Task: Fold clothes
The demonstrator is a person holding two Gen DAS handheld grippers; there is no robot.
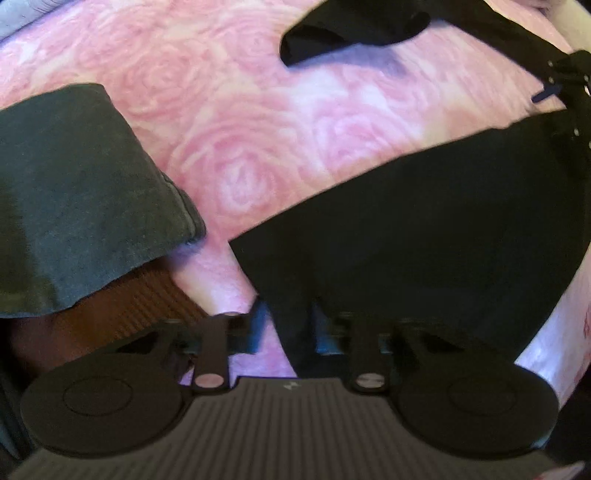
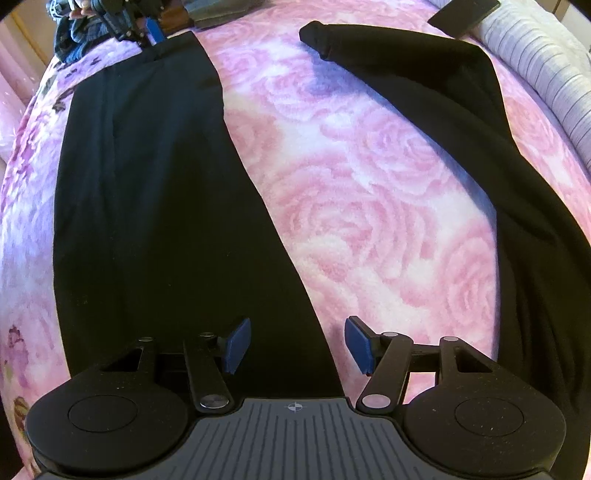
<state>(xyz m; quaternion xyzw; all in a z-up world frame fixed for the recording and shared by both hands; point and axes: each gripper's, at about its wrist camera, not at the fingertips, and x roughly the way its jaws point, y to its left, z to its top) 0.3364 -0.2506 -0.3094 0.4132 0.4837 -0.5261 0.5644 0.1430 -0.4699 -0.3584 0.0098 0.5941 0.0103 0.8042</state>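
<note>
Black trousers [image 2: 147,184] lie spread on a pink rose-patterned blanket [image 2: 369,184], one leg running straight away and the other leg [image 2: 480,110] curving off to the right. My right gripper [image 2: 297,343] is open low over the near leg's inner edge, with cloth under its left finger and blanket under the right one. At the far end of that leg, my left gripper [image 2: 147,31] pinches the hem. In the left wrist view the black cloth [image 1: 406,229] funnels into a strip held between the left gripper's [image 1: 291,328] blue fingers.
A folded dark grey-green garment [image 1: 74,184] sits on a brown ribbed one [image 1: 140,306] left of the left gripper. A striped pillow [image 2: 535,62] and a dark flat object [image 2: 465,14] lie along the blanket's far right edge. A person's hand [image 2: 79,13] shows at top left.
</note>
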